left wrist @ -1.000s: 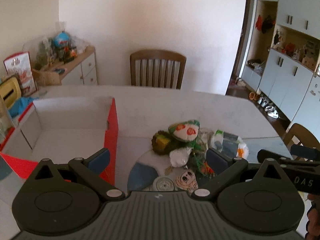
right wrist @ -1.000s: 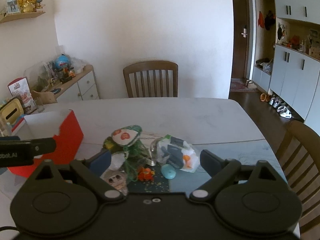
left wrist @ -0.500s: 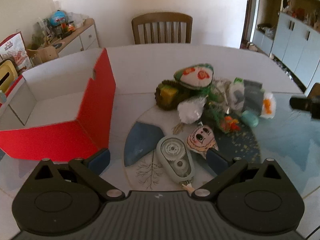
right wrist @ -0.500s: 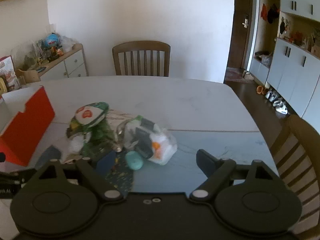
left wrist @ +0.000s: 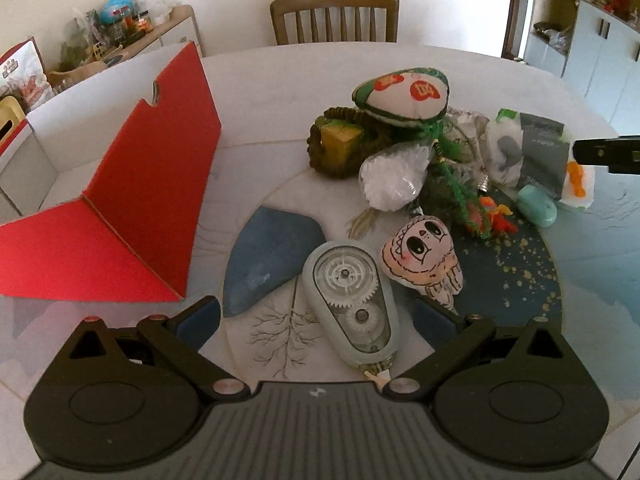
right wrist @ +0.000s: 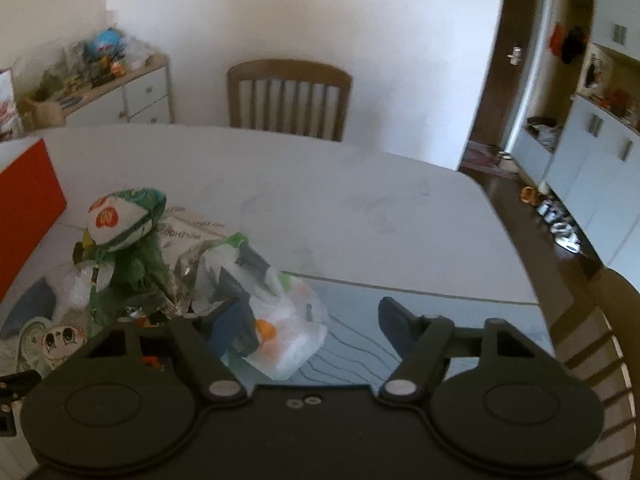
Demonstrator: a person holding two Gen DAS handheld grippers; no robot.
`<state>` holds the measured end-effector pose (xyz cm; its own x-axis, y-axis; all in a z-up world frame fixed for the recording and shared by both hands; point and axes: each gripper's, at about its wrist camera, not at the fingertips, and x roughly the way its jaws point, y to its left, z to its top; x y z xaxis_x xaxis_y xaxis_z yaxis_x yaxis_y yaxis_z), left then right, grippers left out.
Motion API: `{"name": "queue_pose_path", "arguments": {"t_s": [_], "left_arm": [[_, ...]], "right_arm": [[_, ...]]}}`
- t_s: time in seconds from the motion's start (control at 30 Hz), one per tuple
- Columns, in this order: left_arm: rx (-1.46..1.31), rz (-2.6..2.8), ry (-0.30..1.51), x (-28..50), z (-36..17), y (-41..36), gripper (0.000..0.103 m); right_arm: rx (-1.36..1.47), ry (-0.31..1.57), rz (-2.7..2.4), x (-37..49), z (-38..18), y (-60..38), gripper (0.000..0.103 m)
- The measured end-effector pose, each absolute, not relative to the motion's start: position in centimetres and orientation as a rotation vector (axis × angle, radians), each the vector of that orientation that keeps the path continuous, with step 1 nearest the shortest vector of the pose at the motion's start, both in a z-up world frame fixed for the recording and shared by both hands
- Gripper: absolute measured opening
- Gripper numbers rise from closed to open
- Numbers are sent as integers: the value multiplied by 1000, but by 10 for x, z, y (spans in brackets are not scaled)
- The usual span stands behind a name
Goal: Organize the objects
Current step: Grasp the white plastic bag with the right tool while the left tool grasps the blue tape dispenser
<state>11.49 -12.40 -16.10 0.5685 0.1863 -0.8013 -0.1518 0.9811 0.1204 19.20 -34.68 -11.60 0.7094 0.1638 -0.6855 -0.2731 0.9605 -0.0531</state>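
A pile of small objects lies on a round placemat (left wrist: 520,280). A grey-green correction tape dispenser (left wrist: 352,304) lies between the fingers of my open left gripper (left wrist: 320,316), not gripped. Beside it is a cartoon-face plush (left wrist: 420,256). Behind are a clear bag of white bits (left wrist: 394,176), a green-and-white pouch (left wrist: 404,94), a dark green woven holder (left wrist: 340,140) and a teal eraser (left wrist: 538,206). My right gripper (right wrist: 316,320) is open over a white plastic bag (right wrist: 288,320), its left finger against the bag. An open red box (left wrist: 132,184) stands to the left.
A wooden chair (left wrist: 334,16) stands at the table's far side. Another chair (right wrist: 600,320) is at the right edge. A cluttered sideboard (right wrist: 100,92) stands at the back left. White cabinets (right wrist: 592,140) line the right wall. The right gripper's tip (left wrist: 604,154) shows in the left wrist view.
Both grippers have tilted down and come closer to the pile. The left one now straddles the tape dispenser. The right one has moved right and forward onto the white plastic bag.
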Motion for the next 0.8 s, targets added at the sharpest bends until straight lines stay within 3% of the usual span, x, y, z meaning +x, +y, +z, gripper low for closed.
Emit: {"name": "queue_pose_path", "arguments": {"t_s": [0.13,0.6,0.8], "left_arm": [[45,205,948,115,-165,-126,103],[23,226,941,117,-169,-127,97],[-3,200,956,118,-169,-128,71]], "right_arm": [[-199,753,282,202,-126,-336,65],[-230,794,342,212,-137,-324,36],[-228,787,344,206,-135,-325,25]]}}
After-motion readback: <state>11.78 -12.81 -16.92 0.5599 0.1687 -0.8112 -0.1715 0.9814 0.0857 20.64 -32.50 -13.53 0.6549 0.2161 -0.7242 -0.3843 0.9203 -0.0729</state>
